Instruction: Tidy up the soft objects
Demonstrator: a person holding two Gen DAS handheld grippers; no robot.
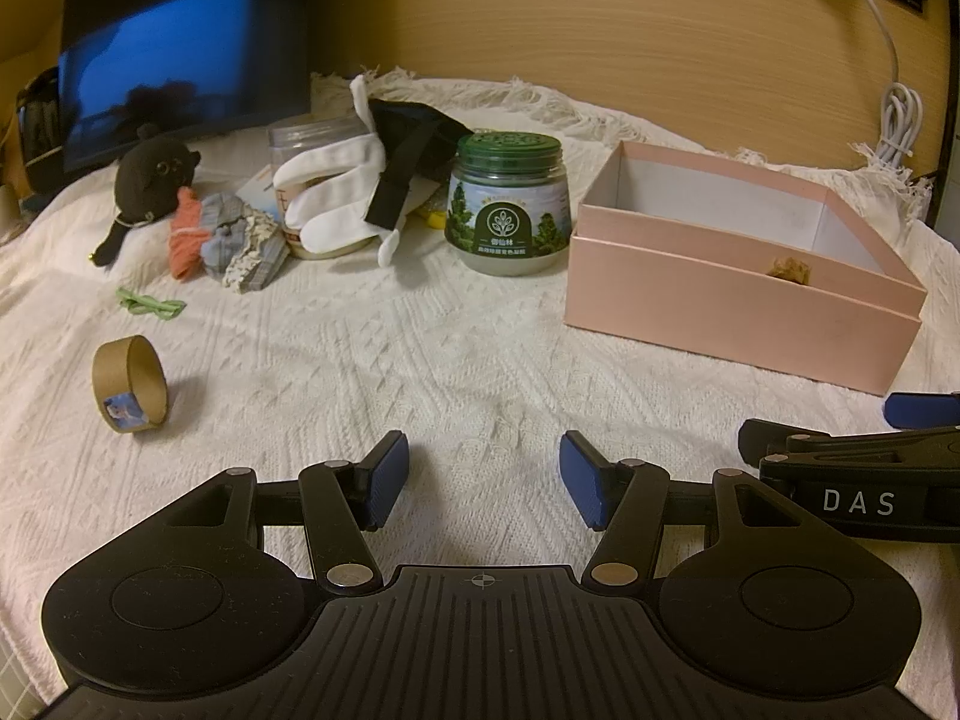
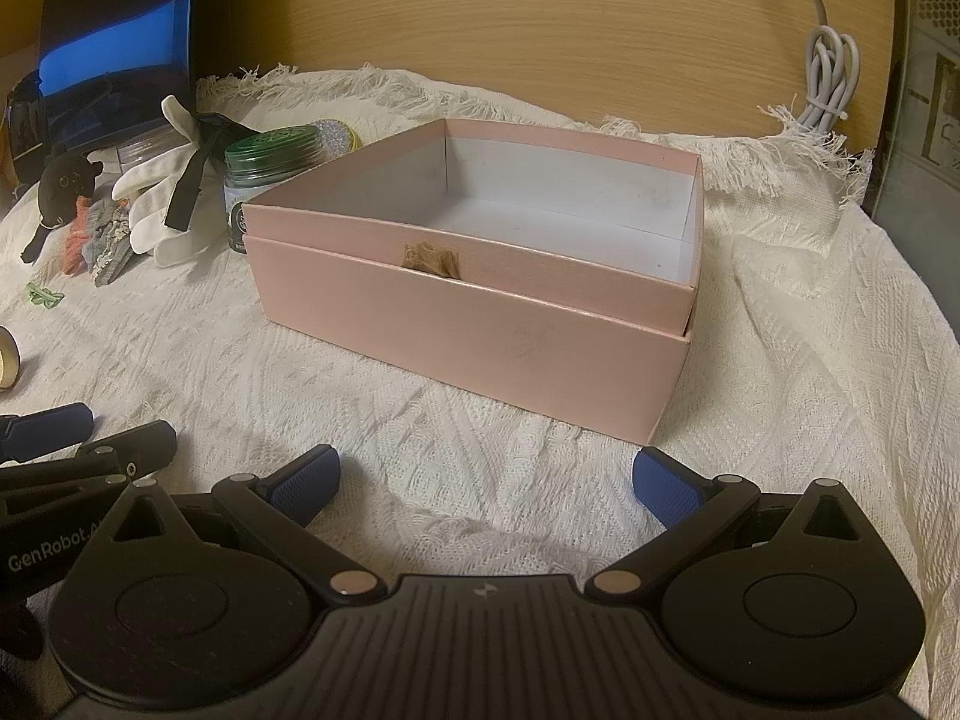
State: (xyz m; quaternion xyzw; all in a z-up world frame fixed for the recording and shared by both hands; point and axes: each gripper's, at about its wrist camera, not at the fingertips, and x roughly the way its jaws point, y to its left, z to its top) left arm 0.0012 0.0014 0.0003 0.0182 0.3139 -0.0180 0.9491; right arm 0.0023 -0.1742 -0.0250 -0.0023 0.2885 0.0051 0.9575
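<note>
Both grippers empty, low over the white woven cloth (image 1: 372,324) covering the worktop. My left gripper (image 1: 485,483) has its jaws spread wide, blue pads clear of everything. My right gripper (image 2: 486,483) is spread wider still, nothing between the pads. The two sit side by side: the right one shows at the right edge of the left view, the left one at the left edge of the right view.

Open pink cardboard box (image 2: 480,324) sits straight ahead of the right gripper, nested in its own lid. White interior; a small crumpled tan scrap (image 2: 431,259) shows just over the near wall, and I can't tell what it is.

Soft stuff is piled to the left of the box, well apart from both grippers:
- black plush toy (image 1: 150,180) lying on the cloth at far left
- orange fabric piece (image 1: 186,234) touching the plush
- grey lace-trimmed fabric bundle (image 1: 246,243) just beside the orange piece
- white cloth glove (image 1: 336,198) draped over a clear plastic jar (image 1: 300,138), with a black strap (image 1: 399,180) lying across it

Green-lidded jar with a tree label (image 1: 507,210) stands upright between the glove and the box. Nearer the left gripper: a green hair tie (image 1: 150,303) flat on the cloth, and a brown cardboard tape core (image 1: 129,384) standing on edge.

Dark monitor (image 1: 180,60) at back left, coiled white cable (image 1: 897,120) at back right.
</note>
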